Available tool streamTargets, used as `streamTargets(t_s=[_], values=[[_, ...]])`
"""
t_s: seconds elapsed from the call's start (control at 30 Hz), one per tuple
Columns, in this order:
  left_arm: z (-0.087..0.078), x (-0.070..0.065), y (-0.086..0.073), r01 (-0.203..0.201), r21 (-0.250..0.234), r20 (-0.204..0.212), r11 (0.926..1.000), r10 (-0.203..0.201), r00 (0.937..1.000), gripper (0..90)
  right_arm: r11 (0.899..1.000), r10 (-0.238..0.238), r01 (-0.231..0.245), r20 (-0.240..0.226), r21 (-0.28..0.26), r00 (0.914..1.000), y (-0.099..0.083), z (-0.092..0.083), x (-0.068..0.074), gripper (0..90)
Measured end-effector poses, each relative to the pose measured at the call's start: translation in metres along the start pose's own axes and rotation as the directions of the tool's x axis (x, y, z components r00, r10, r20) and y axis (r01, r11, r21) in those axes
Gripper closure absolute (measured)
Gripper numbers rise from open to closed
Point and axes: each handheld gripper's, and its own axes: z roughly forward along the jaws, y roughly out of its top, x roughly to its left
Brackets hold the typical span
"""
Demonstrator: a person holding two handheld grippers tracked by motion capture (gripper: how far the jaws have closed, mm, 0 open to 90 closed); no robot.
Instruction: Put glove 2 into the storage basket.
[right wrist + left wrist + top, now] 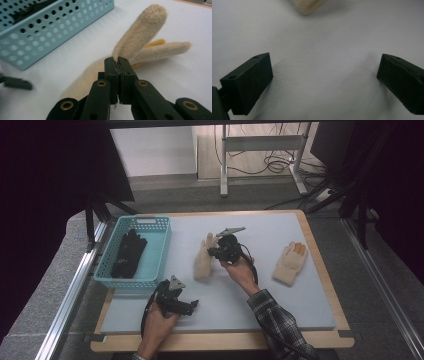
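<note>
A cream glove point(202, 265) hangs tilted over the middle of the pale mat, cuff end low. My right gripper point(212, 251) is shut on it. In the right gripper view the jaws point(118, 62) pinch the base of one cream glove finger point(140, 32), which sticks up, with two more fingers spread to its right. A second cream glove point(290, 264) with orange fingertips lies flat at the right of the mat. My left gripper point(192, 306) rests low near the mat's front left, open with nothing between its fingers. Its jaws point(324, 82) stand wide over bare mat, with a cream glove edge point(308, 6) beyond.
A teal perforated basket point(125, 281) stands at the mat's left and holds black gloves point(129, 254). Its wall point(50, 32) is close to the held glove. The grey mat point(280, 305) lies on a wooden tabletop point(225, 340). Dark curtains and a desk frame stand behind.
</note>
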Motion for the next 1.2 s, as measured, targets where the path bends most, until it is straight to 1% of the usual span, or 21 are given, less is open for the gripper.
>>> streamTargets(t_s=[0.03,0.23,0.33,0.43,0.47,0.57,0.67,0.7,0.77,0.87,0.93,1.0,1.1,1.13,1.17,1.2], values=[[0.0,0.0,0.0,0.0,0.0,0.0,1.0,0.0,1.0,0.5,1.0,0.0,0.0,0.0,0.0,1.0,0.0,0.0,0.0,86.1],[0.0,0.0,0.0,0.002,-0.001,0.001,1.0,-0.002,1.0,0.5,1.0,-0.019,0.018,-0.017,-0.018,0.9997,-0.008,-0.038,0.011,86.1],[0.0,0.0,0.0,0.0,0.0,0.0,1.0,0.0,1.0,0.5,0.999,-0.013,0.012,-0.024,-0.03,0.9996,-0.015,-0.057,0.018,86.1],[0.001,-0.001,0.0,0.012,-0.01,-0.001,0.9999,-0.012,0.9999,0.5,0.999,-0.008,0.006,-0.037,-0.041,0.9993,-0.022,-0.076,0.024,86.2],[0.0,-0.001,0.0,0.008,-0.007,-0.001,0.9999,-0.008,1.0,0.5,0.999,-0.006,0.005,-0.037,-0.043,0.9993,-0.024,-0.083,0.026,86.1],[0.001,-0.001,0.0,0.013,-0.009,0.0,0.9999,-0.013,0.9999,0.5,0.999,-0.003,0.0,-0.049,-0.047,0.9988,-0.031,-0.099,0.033,86.1],[0.0,-0.001,0.0,0.013,-0.007,0.001,0.9999,-0.013,0.9999,0.5,0.999,-0.018,0.015,-0.046,-0.047,0.9988,-0.037,-0.11,0.04,86.1],[0.0,-0.001,0.0,0.013,-0.008,0.001,0.9999,-0.013,0.9999,0.5,0.999,-0.021,0.019,-0.039,-0.043,0.999,-0.04,-0.114,0.043,86.1],[0.0,-0.001,0.0,0.013,-0.007,0.001,0.9999,-0.013,0.9999,0.6,0.999,-0.021,0.02,-0.027,-0.038,0.9994,-0.045,-0.117,0.046,86.1],[0.001,-0.001,0.0,0.01,-0.008,-0.001,0.9999,-0.01,0.9999,0.6,1.0,-0.005,0.005,-0.008,-0.014,1.0,-0.057,-0.117,0.044,86.0],[0.001,-0.001,0.0,0.01,-0.009,-0.001,0.9999,-0.01,0.9999,0.6,1.0,0.013,-0.013,0.012,0.008,0.9998,-0.067,-0.114,0.037,85.9],[0.001,-0.001,0.0,0.01,-0.009,-0.002,0.9999,-0.01,1.0,0.6,0.999,0.034,-0.034,0.028,0.013,0.999,-0.076,-0.111,0.03,85.6],[0.0,0.0,0.0,0.007,-0.004,0.0,1.0,-0.007,1.0,0.6,0.998,0.052,-0.054,0.078,0.02,0.9956,-0.088,-0.109,0.018,84.5],[0.0,0.0,0.0,0.006,-0.004,0.0,1.0,-0.006,1.0,0.5,0.998,0.051,-0.053,0.091,0.02,0.9945,-0.091,-0.109,0.015,83.6],[0.0,-0.001,0.0,0.009,-0.006,0.0,0.9999,-0.009,1.0,0.6,0.998,0.052,-0.055,0.1,0.024,0.9936,-0.095,-0.109,0.012,80.3],[0.0,-0.001,0.0,0.009,-0.006,0.0,0.9999,-0.009,1.0,0.5,0.998,0.05,-0.053,0.108,0.03,0.9929,-0.098,-0.109,0.01,71.6]])
